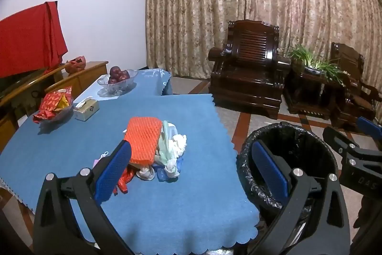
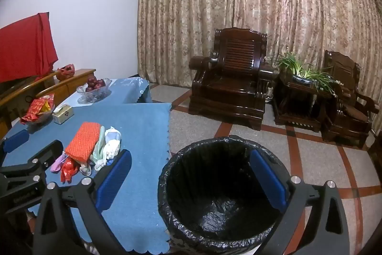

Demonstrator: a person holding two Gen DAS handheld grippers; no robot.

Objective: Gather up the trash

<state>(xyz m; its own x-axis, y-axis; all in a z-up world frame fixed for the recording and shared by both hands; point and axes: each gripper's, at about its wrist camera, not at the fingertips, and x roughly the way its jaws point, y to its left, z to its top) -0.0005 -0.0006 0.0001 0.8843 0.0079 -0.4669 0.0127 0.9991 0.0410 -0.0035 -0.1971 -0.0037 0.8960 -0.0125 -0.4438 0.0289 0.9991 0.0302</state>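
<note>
A heap of trash is sitting in the middle of the left wrist picture, on the table with the blue cloth [image 1: 167, 207]. On top is lying an orange foam net sleeve [image 1: 143, 139]. Beside it are crumpled white tissue [image 1: 179, 141], a pale green plastic bag [image 1: 164, 150] and a shiny red wrapper [image 1: 124, 181] at the near side.

The left gripper [image 1: 191, 169] is hanging in front of the heap with its jaws wide and nothing between them. The right gripper [image 2: 191, 178] is hanging over the round bin with the black plastic liner [image 2: 214, 183] in the lower middle of its picture, jaws wide and holding nothing too. The bin looks empty, so I think the job is only starting.

What could go wrong? The heap is loose and light. A grab at the net sleeve alone may be leaving the small bits behind, or pushing them off the table edge. The thin bag may be slipping out on the way. The bin is standing off the table on the floor, so a dropped piece may be landing beside it.
</note>
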